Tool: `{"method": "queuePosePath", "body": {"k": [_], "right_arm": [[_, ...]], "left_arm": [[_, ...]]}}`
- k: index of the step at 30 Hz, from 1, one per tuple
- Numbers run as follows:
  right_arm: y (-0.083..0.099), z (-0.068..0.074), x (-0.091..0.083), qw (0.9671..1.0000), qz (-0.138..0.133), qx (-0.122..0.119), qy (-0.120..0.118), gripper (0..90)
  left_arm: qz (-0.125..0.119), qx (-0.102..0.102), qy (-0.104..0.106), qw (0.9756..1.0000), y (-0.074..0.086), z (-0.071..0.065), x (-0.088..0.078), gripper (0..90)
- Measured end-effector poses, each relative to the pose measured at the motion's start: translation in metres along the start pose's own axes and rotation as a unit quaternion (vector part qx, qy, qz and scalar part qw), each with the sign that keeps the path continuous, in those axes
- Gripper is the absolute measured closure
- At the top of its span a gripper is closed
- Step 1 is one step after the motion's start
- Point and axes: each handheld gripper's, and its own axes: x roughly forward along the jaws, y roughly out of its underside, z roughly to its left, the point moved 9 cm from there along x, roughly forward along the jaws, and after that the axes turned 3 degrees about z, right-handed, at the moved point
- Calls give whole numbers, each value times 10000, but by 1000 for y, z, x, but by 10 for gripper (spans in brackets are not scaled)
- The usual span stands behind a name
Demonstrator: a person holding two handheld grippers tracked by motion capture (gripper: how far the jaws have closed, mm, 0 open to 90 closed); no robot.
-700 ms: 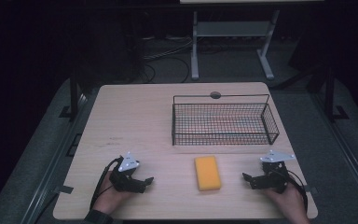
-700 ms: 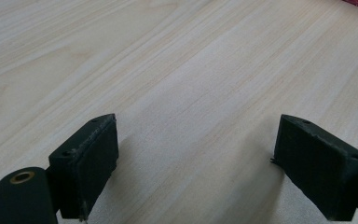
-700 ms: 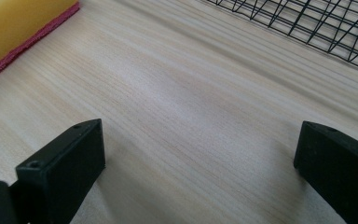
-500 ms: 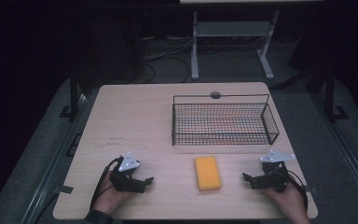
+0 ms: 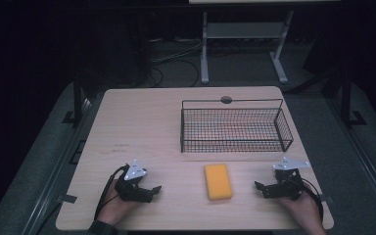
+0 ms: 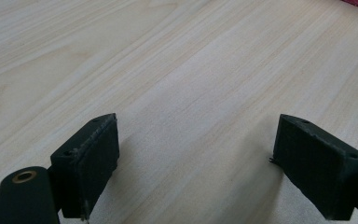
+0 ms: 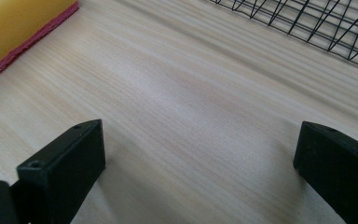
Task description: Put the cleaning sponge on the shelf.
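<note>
A pale wooden counter (image 5: pixel 142 127) seen from above, with a person's hands entering from the 6 o'clock edge, each holding a tool. A yellow sponge (image 5: pixel 218 181) with a thin pink underside lies flat near the front edge, roughly midway between the two tools and apart from both. The left hand-held gripper (image 5: pixel 152 190) rests low on the counter at about 8 o'clock from the sponge, its two black jaws spread wide over bare wood with nothing between them. The right hand-held gripper (image 5: pixel 260 188) sits at about 4 o'clock from the sponge, jaws likewise spread wide and empty, turned toward the sponge. A black wire basket (image 5: pixel 235 146) stands empty at 12 o'clock from the sponge, near it but not touching. The layout reads as a ready stance: both tools parked open on either side, the sponge within easy reach of each, and the basket just beyond, likely as the place to drop it.
</note>
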Motion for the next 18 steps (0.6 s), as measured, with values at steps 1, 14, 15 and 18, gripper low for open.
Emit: {"method": "queuePosePath", "body": {"k": [1,14,15,18], "right_arm": [[-1,2,-1,10000,60,59,-51,58],[-14,15,-15,9990,-59,154,-404,423],[-16,17,-17,9989,-71,137,-452,447],[-21,21,-19,9984,-78,111,-554,538]], "left_arm": [[0,0,0,10000,0,0,0,136],[-12,-4,-2,10000,0,0,0,136],[-13,-7,-2,10000,0,0,0,136],[-12,-6,-2,10000,0,0,0,136]]}}
